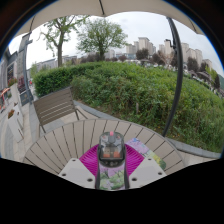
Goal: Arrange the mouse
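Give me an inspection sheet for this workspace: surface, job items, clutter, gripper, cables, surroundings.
Surface: round slatted wooden table, outdoors.
Job's things: mouse, dark with a reddish top, on the table between the gripper's fingers.
Clutter: nothing seen.
Gripper: gripper has its pink pads either side of the mouse; whether they press on it cannot be told.
Cables: nothing seen.
Surroundings: wooden bench beyond the table, green hedge, trees, distant buildings, a dark pole, and a parasol canopy overhead.
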A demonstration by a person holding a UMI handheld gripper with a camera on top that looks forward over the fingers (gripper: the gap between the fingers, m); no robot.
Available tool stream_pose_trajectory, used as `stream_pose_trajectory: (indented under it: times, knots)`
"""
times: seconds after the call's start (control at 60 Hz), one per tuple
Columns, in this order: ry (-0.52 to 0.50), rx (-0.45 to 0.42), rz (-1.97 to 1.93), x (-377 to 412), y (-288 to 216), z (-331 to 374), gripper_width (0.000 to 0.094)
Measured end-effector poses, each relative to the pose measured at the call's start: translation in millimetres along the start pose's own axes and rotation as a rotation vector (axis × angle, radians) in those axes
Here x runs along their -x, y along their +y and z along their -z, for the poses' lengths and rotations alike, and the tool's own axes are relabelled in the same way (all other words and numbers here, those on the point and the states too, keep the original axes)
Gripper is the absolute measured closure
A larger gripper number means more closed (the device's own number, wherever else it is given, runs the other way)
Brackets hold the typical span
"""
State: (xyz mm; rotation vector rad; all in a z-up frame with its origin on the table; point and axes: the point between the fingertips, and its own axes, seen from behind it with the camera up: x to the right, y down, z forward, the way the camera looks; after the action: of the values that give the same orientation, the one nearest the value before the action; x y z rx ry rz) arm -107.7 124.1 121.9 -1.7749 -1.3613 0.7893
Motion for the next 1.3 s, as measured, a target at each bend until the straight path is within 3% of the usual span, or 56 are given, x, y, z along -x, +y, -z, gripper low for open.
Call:
stream_pose_trajectory:
  times: [0.217,0.35,0.383,0.433,0.483,0.617,0.7,0.9,1.083,1.3]
  knots:
    - [-0.033,0.134,0.031,-57.2,90.9,-55.1,0.059]
    - [-0.08,0.187,0.04,-56.0,123.9,-63.3,0.048]
    - [-0.093,0.185,0.05,-54.1,121.3,-59.6,0.0382]
    - [-0.07,0.198,0.051,-60.0,116.0,-50.1,0.0073]
    - [-0.065,0.191,0.047,-62.2,103.7,-35.2,0.0116]
    - [-0.083,0.23,0.05,-59.5,78.3,32.2,0.0089]
    - [-0.1,0.292,0.064,-56.8,78.0,84.5,0.0088]
    - [-0.107,0.319,0.105,-66.1,85.1,192.8,0.0088]
    - [-0.101,0.339,0.118,-74.6,111.2,242.5,0.0088]
    - [-0.091,0.342,0.127,-75.1,121.3,250.6,0.0086]
